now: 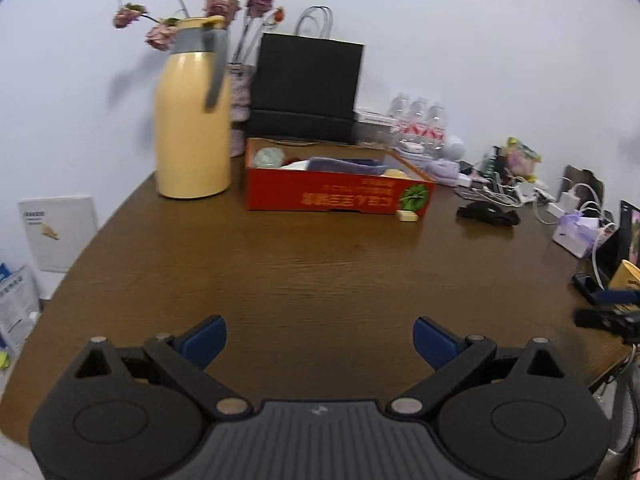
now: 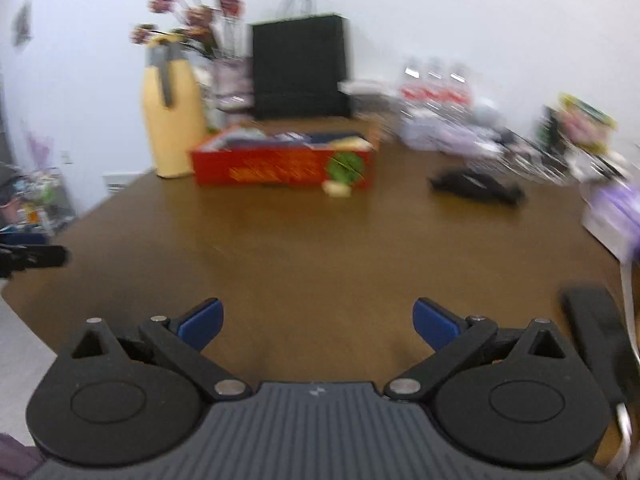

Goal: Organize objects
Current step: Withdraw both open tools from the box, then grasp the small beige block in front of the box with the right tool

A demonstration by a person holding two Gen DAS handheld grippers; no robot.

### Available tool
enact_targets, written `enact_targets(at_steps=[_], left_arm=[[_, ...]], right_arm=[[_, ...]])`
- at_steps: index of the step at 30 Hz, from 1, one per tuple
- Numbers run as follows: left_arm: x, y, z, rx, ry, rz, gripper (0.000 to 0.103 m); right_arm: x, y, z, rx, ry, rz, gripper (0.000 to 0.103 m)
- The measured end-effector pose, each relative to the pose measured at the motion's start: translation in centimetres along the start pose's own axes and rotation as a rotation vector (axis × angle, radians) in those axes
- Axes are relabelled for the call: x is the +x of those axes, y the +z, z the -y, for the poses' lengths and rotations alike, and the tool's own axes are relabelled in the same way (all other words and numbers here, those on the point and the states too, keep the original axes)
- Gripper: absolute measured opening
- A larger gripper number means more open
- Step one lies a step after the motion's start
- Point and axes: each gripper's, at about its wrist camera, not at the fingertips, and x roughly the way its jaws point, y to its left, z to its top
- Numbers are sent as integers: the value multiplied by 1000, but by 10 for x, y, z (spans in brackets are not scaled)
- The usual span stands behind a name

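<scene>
my left gripper (image 1: 319,340) and right gripper (image 2: 318,322) have blue pads on black arms, with a grey ribbed body; the table (image 1: 280,264) is brown wood grain; the box (image 1: 336,196) is red with yellow lettering and a green leaf print; the jug (image 1: 192,120) is pale yellow with a grey handle; the bag (image 1: 306,88) is black; the flowers (image 1: 200,0) are dusty pink

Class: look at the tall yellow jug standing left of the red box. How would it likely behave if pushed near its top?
The jug is tall on a fairly narrow base, so a high push would probably tip it. Its glossy wall looks hard and probably slippery. Whether it is full, and so heavy, cannot be seen.
</scene>
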Motion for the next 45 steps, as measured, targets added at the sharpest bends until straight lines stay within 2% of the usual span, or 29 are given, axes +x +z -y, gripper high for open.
enact_targets(at_steps=[3,6,10,12,15,17,19,20,22,23,24,25,26,27,28,32,37,40,45], left_arm=[[3,7,-3,-21,47,23,100],[11,12,-2,-38,22,44,100],[42,22,-1,-53,12,96,100],[68,33,0,-46,23,100,100],[114,56,2,-40,-9,103,100],[150,73,5,-36,-33,80,98],[187,85,6,-52,-19,67,96],[208,90,7,-68,-9,55,92],[249,96,7,-109,17,-23,68],[267,100,7,-113,24,-68,58],[282,104,8,-113,24,-102,36],[290,106,8,-110,19,-108,27],[297,109,8,-111,14,-98,20],[300,110,9,-107,13,-86,10],[304,110,10,-97,17,-79,0],[304,108,13,-84,15,-79,0],[276,107,19,-55,26,-49,0],[241,97,25,-44,1,-18,0],[166,59,39,-4,0,-17,1]], right_arm=[[-1,-11,7,42,-35,-3,103],[10,-7,2,44,-78,21,103],[40,11,-9,-9,-66,75,103],[67,25,-13,-44,-72,95,100],[117,55,-15,-68,-71,117,100],[157,77,-12,-52,-67,79,96],[197,98,-8,-28,-57,44,96],[218,106,-7,-27,-50,24,96],[257,117,-6,-38,-83,-15,92],[274,120,-6,-49,-112,-26,78],[290,123,-3,-34,-134,-51,51],[299,125,1,6,-129,-70,47],[302,126,5,47,-90,-53,46],[305,127,6,67,-79,-45,36],[307,127,4,57,-86,-40,31],[307,125,2,58,-82,-30,31],[290,121,-2,93,-65,-15,31],[258,113,-12,83,-37,24,31],[168,72,-30,57,55,92,31]])
